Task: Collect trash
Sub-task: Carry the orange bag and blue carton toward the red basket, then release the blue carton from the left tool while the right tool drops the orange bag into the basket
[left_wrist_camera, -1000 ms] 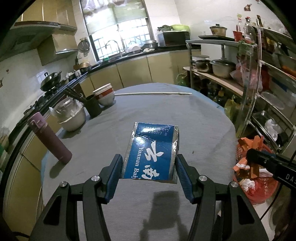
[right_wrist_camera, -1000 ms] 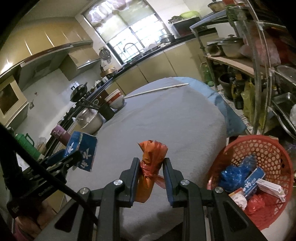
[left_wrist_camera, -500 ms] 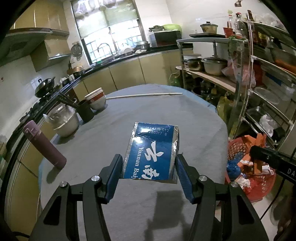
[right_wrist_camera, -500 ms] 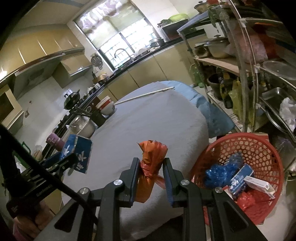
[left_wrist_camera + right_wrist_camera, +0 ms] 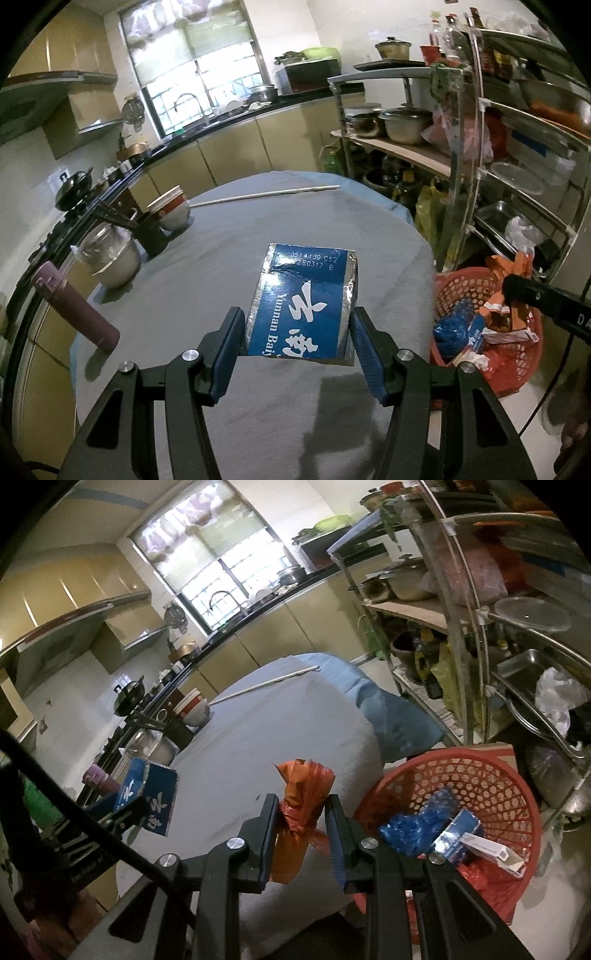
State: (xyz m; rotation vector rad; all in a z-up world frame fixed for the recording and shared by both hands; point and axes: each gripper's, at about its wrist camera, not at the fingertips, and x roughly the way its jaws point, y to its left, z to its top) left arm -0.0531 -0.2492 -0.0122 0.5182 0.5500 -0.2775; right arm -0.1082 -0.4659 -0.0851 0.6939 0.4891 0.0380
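Observation:
My left gripper [image 5: 297,332] is shut on a blue foil-edged box [image 5: 304,301] and holds it above the grey table [image 5: 229,266]. The box also shows at the left of the right wrist view [image 5: 151,797]. My right gripper [image 5: 300,812] is shut on a knotted orange plastic bag [image 5: 299,812], held over the table's right edge. A red mesh basket [image 5: 480,775] stands on the floor to the right with blue wrappers and small boxes in it. It also shows in the left wrist view [image 5: 458,284], with the right gripper's arm over it.
On the table's left side stand a mauve flask [image 5: 74,310], a covered pot [image 5: 110,258], a dark holder with chopsticks [image 5: 147,232] and stacked bowls [image 5: 171,210]. A long white stick [image 5: 266,194] lies at the far edge. Metal shelves [image 5: 498,147] with pots stand right.
Both grippers have moved right, toward the table's right edge, keeping their loads. The red basket has come closer and further into both views.

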